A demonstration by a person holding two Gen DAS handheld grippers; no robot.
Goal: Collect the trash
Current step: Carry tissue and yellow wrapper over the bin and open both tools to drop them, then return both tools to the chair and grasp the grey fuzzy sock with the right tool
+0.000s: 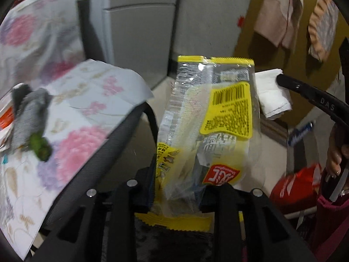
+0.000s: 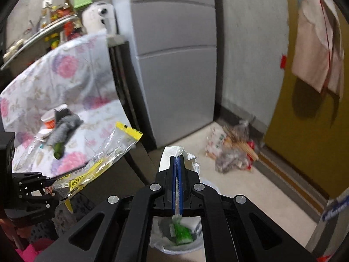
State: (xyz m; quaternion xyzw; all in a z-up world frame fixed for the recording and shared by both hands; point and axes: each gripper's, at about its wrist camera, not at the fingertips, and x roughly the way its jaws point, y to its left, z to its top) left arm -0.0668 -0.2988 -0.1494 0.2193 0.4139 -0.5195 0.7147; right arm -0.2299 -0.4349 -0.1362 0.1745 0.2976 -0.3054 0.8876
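Right wrist view: bin [image 2: 197,247] below right gripper [image 2: 177,159], lined, green scrap inside.
Right gripper: clenched on white tissue [image 2: 174,152].
Left gripper [image 1: 177,198]: grasping clear-and-yellow wrapper [image 1: 202,120] by its near end, wrapper standing up.
Left wrist view: tissue [image 1: 272,96] just right of wrapper.
Still on flowered cloth [image 2: 72,152]: grey rag, cup, far left.
Advice: bring both over bin mouth, let go low, tissue first.
Risk: light wrapper drifting past rim.
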